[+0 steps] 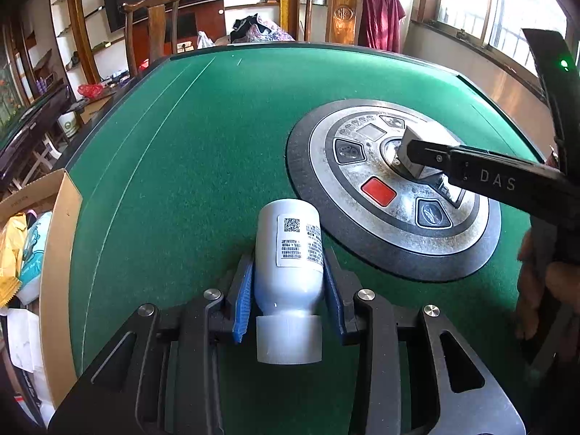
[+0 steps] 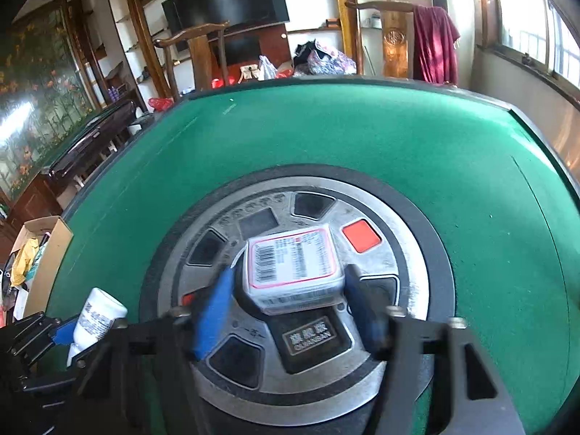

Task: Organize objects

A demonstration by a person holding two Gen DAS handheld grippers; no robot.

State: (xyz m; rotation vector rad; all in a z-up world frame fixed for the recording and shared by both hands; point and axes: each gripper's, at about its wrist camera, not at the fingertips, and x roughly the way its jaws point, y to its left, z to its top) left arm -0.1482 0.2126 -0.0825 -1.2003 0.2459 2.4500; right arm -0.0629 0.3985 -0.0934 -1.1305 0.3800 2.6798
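Here, in the left wrist view, your left gripper (image 1: 288, 290) has its blue pads clamped on the white bottle (image 1: 288, 253), which lies on its side on the green table (image 1: 181, 145), cap toward the camera and base pointing away. Gripping it across the body just above the neck looks sensible, since the straight wall gives the pads a flat seat and the round bottle cannot roll away. The gripper angles steeply down toward the felt. To the right, your right gripper (image 1: 417, 152) reaches in from the edge over the round control panel (image 1: 362, 224) at the small box (image 1: 424, 152). At the far left, a cardboard box (image 1: 58, 253) stands beside the table with packets inside; I judge it the likely destination.

Turning to the right wrist view, the small box (image 2: 293, 264) sits on the hub of the control panel (image 2: 253, 326), label up, between the fingers of your right gripper (image 2: 286, 311). The jaws are apart: a gap shows between the blurred blue left pad and the box, so it is straddled, not yet gripped. The gripper tilts downward over the panel. The bottle (image 2: 98, 319) and left gripper (image 2: 78, 333) appear at lower left.
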